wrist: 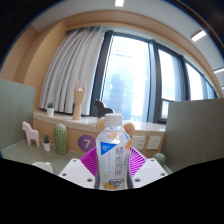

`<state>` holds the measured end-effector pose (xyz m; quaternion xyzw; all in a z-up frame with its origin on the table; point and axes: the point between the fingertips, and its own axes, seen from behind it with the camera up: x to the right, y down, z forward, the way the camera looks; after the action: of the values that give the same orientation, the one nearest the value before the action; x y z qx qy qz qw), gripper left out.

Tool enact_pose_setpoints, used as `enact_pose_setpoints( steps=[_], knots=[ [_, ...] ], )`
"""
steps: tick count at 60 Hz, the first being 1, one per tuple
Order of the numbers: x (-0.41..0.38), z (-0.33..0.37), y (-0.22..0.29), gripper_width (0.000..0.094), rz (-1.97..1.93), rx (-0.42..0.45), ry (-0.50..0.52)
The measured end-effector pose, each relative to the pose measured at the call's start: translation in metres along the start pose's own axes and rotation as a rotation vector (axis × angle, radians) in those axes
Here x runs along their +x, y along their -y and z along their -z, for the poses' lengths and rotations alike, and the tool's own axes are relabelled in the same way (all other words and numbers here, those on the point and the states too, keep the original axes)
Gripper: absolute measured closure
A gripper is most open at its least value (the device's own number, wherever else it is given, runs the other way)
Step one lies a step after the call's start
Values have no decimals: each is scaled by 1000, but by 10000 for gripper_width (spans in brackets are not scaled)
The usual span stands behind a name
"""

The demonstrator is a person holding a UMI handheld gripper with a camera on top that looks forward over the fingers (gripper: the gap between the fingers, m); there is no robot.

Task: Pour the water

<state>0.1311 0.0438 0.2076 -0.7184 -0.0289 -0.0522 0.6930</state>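
Observation:
A clear plastic water bottle (113, 150) with a white cap and a white-and-blue label stands upright between my fingers, lifted in front of the window. My gripper (113, 168) is shut on the bottle, with the magenta pads (91, 162) pressed against both of its sides. The bottle's base is hidden low between the fingers. No cup or other vessel shows in this view.
Beyond the bottle a long window ledge (140, 127) carries a white toy horse (31, 133), a green cactus figure (60, 138), a purple number disc (87, 144) and a small green plant (160, 158). Curtains (75, 70) hang beside the big window (135, 75).

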Motion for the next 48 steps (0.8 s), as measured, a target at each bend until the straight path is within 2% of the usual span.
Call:
enact_pose_setpoints(
  steps=[17, 27, 39, 46, 48],
  knots=[
    [-11, -11, -85, 572, -139, -123, 60],
    [-10, -8, -84, 571, -156, -96, 68],
    [-8, -3, -85, 433, -156, -108, 59],
    [2, 8, -91, 162, -154, -157, 11],
    [4, 14, -91, 131, -152, -162, -4]
  ],
)
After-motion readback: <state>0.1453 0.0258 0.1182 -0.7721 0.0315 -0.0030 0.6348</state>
